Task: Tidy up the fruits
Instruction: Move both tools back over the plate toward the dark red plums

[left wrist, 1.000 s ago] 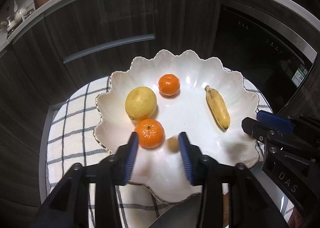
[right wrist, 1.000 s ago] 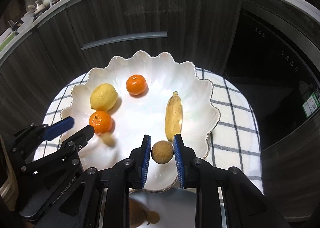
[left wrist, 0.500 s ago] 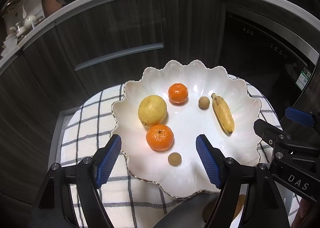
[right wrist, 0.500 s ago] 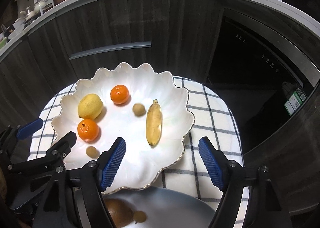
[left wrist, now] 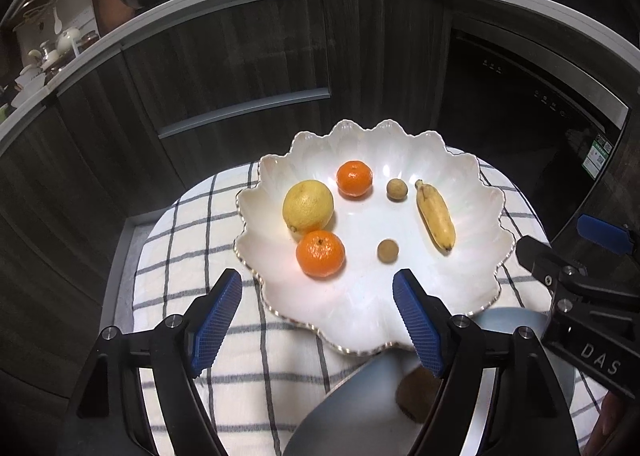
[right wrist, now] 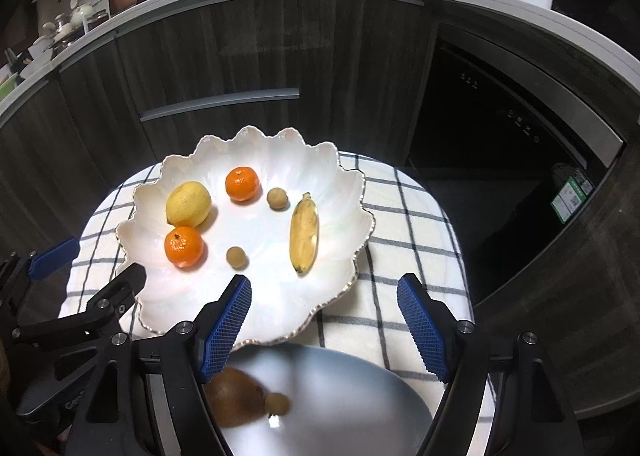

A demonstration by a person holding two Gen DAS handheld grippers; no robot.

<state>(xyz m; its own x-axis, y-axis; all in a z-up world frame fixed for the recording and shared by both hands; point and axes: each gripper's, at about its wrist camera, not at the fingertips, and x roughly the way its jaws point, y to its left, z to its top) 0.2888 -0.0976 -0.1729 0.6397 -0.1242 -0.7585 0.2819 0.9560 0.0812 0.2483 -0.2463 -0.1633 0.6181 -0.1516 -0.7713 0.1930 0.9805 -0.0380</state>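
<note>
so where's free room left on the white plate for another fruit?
On the scalloped plate, the near part ahead of the small brown fruit and the banana is bare, as is the far rim behind the far orange. The left side is crowded: lemon beside near orange.

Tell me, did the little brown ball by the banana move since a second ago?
Yes. The little brown ball sat at the scalloped plate's near rim, between the right gripper's jaws; now it lies deeper in, beside the banana's far tip.
</note>
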